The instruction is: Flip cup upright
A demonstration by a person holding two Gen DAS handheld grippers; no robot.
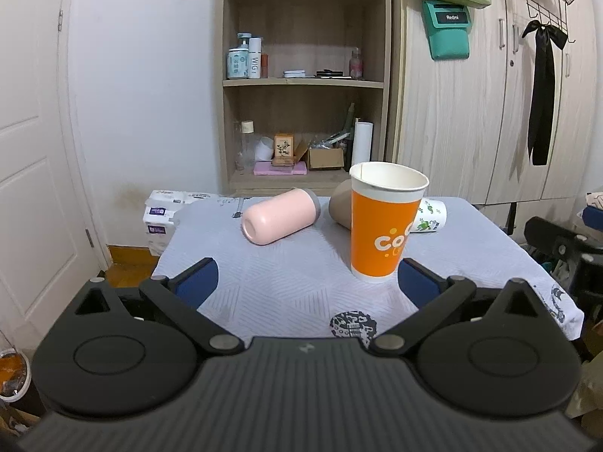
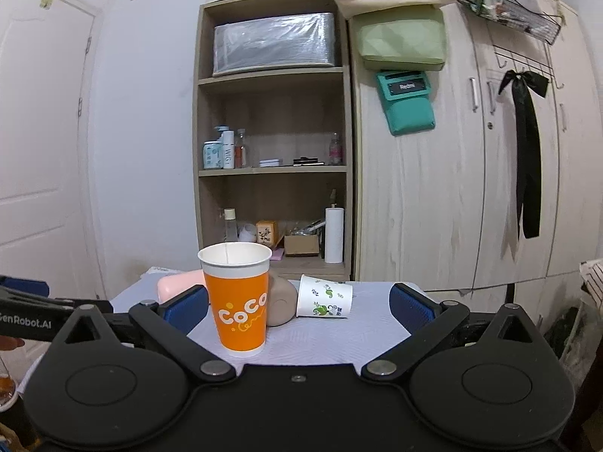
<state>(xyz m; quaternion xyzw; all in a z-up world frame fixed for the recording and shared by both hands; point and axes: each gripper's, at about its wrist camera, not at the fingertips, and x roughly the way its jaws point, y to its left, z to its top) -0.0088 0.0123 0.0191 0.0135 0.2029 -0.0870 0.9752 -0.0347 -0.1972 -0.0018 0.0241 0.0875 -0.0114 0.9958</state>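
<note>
An orange paper cup [image 1: 382,222] stands upright on the table; it also shows in the right wrist view [image 2: 237,297]. A pink cup [image 1: 280,215] lies on its side behind it to the left, partly hidden in the right wrist view [image 2: 177,282]. A tan cup [image 1: 341,205] lies on its side behind the orange cup [image 2: 280,301]. A white cup with green prints [image 1: 431,215] lies on its side at the right [image 2: 324,297]. My left gripper [image 1: 307,282] is open and empty, just in front of the orange cup. My right gripper [image 2: 299,307] is open and empty, the orange cup beside its left finger.
The table carries a pale patterned cloth [image 1: 286,275]. A wooden shelf unit [image 1: 305,75] and a wardrobe [image 1: 490,113] stand behind it. Tissue packs [image 1: 162,218] sit past the table's left edge. A black chair [image 1: 565,248] is at the right. The left gripper's side shows in the right wrist view [image 2: 34,316].
</note>
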